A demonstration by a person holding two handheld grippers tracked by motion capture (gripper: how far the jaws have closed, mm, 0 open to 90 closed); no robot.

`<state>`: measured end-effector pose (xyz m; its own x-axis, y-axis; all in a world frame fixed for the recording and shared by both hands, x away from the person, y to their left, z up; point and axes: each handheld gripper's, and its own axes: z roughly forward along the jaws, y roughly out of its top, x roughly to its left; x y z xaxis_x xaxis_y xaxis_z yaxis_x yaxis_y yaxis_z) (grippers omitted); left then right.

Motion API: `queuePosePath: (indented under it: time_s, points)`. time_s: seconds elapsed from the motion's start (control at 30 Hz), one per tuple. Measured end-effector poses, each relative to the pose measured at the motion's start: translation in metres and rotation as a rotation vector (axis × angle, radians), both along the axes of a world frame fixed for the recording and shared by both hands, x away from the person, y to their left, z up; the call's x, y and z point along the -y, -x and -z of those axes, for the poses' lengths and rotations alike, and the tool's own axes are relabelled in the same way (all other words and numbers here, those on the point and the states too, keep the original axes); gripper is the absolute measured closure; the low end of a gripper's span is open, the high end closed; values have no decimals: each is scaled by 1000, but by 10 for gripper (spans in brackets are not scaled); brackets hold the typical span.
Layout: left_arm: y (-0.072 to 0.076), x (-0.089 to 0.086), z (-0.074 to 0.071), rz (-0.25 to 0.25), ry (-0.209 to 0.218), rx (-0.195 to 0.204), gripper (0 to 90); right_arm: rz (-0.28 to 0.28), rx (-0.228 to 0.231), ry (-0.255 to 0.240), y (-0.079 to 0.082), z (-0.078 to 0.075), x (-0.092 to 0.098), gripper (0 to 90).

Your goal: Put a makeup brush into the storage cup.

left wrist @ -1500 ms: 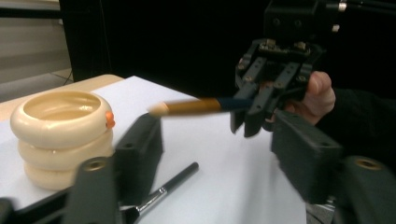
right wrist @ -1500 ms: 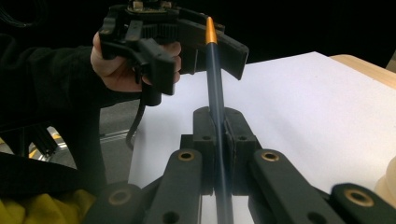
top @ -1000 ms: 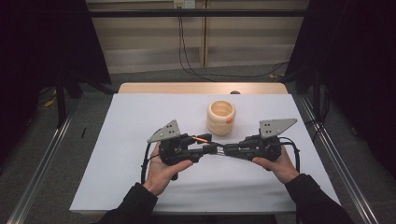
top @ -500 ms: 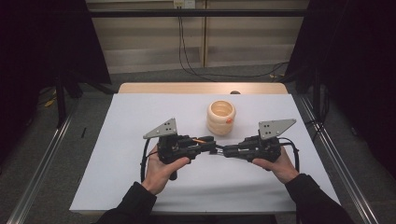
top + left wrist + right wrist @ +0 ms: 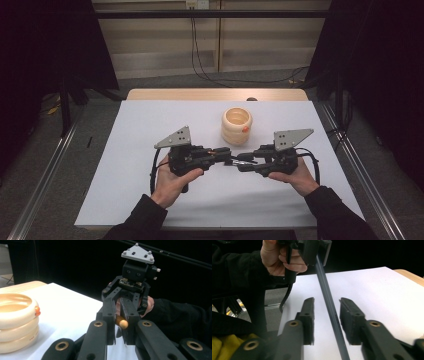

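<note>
While a ribbed cream bowl (image 5: pixel 236 125) stands just behind on the white sheet (image 5: pixel 125 150), the left gripper (image 5: pixel 226 153) clamps a thin dark rod (image 5: pixel 329 307); the right gripper (image 5: pixel 243 163), jaws just opening, straddles it untouched

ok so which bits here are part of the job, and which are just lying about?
In the job: thin dark rod with an orange end; left claw, just closed shut on it; right claw, jaws just opening, rod loose between them.
Lying about: cream ribbed ring-stack pot; white table sheet; black floor cables.
</note>
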<state>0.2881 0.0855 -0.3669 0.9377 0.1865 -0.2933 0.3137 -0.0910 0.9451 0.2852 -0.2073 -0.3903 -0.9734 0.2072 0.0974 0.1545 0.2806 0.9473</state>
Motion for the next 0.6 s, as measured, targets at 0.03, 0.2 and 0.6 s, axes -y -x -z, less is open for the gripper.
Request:
queuePosePath:
  time_s: [0.03, 0.2, 0.6]
  points:
    - [0, 0, 0, -6, -7, 1, 834, 4, 1, 0, 0, 0, 0, 574]
    - [-1, -2, -2, -16, -29, -3, 834, 23, -8, 1, 0, 1, 0, 497]
    - [-10, -7, -3, -39, -101, -39, 835, 34, -42, 18, -1, 0, 3, 404]
